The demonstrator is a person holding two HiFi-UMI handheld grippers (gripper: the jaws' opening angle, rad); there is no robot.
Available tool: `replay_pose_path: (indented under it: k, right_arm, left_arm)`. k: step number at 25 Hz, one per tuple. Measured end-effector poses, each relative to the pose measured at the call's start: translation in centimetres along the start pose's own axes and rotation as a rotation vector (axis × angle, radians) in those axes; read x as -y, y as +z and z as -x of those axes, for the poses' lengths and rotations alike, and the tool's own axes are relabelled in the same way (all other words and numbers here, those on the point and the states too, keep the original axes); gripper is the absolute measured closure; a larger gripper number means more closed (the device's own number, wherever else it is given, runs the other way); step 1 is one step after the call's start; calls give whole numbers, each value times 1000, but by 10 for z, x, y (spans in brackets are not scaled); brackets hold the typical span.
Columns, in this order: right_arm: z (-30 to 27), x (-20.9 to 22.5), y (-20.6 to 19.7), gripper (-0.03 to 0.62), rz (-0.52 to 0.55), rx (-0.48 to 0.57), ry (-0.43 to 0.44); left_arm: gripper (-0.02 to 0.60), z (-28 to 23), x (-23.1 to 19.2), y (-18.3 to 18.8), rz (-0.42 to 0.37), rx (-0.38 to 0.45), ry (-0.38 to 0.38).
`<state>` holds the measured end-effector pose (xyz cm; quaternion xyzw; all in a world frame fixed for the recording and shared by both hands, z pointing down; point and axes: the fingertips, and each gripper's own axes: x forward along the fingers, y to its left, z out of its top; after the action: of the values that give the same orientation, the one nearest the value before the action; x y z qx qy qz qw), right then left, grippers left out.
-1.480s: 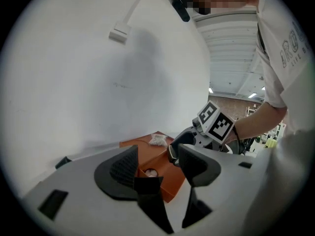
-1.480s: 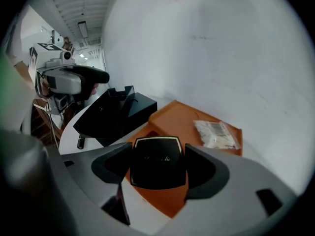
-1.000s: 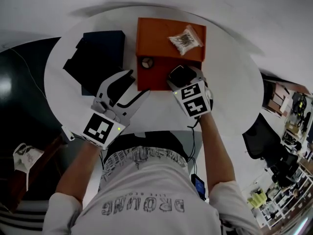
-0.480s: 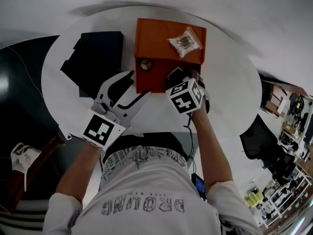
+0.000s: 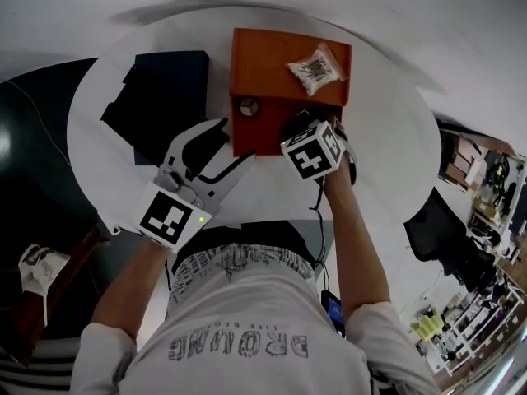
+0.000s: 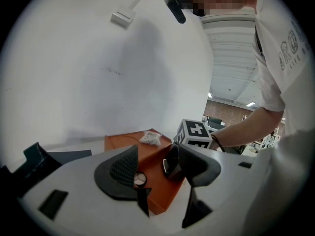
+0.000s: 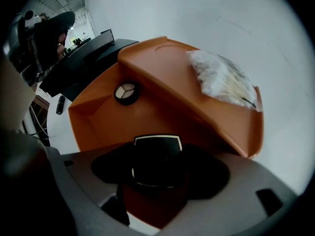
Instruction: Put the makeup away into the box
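Note:
An orange box [image 5: 276, 81] lies open on the round white table [image 5: 387, 138], with a small round compact [image 5: 249, 106] inside. My right gripper [image 5: 298, 128] reaches into the box's front right part, shut on a black square compact [image 7: 156, 161], which hangs just over the box floor [image 7: 147, 114]. The round compact [image 7: 126, 93] lies further in. My left gripper [image 5: 230, 142] hovers at the box's front left corner, open and holding nothing. In the left gripper view its jaws frame the box [image 6: 158, 191], the round compact [image 6: 140, 179] and the black compact [image 6: 169, 164].
A clear bag of cotton swabs [image 5: 313, 68] rests on the raised orange lid at the back. A dark blue case [image 5: 160, 97] lies left of the box. A small black stick [image 7: 60, 104] lies on the table by the box's left side.
My right gripper has moved forward and tipped down into the box with the black compact. The left gripper has barely moved.

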<state>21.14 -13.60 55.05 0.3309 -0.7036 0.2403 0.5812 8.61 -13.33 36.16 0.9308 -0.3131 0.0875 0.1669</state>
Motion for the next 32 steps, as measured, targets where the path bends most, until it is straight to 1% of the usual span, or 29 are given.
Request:
replay_pose_path:
  k: [4,16,22,25,29,32]
  right_arm:
    - [1,-1,2,240,-6,-39,37]
    - [3,-1,1,238,36,-45,50]
    - [2,1,1,237,74,-1,12]
    - [4,-1,2,217,87,12,-2]
    - [3,2,2,218,82,21,-21]
    - [0,11,-5,236,74,10,-59]
  left_arm:
    - [318,-1,1,1,-1,0,-11]
    - [318,0,0,-2,9,-7,-15]
    - [318,0,2,-3,4,-12,-20]
    - [318,0,1,-3,3,-16,-20]
    - [318,-2,2,-4,4,-20,-22]
    - [318,-9,4,-8,-1,-25,-32]
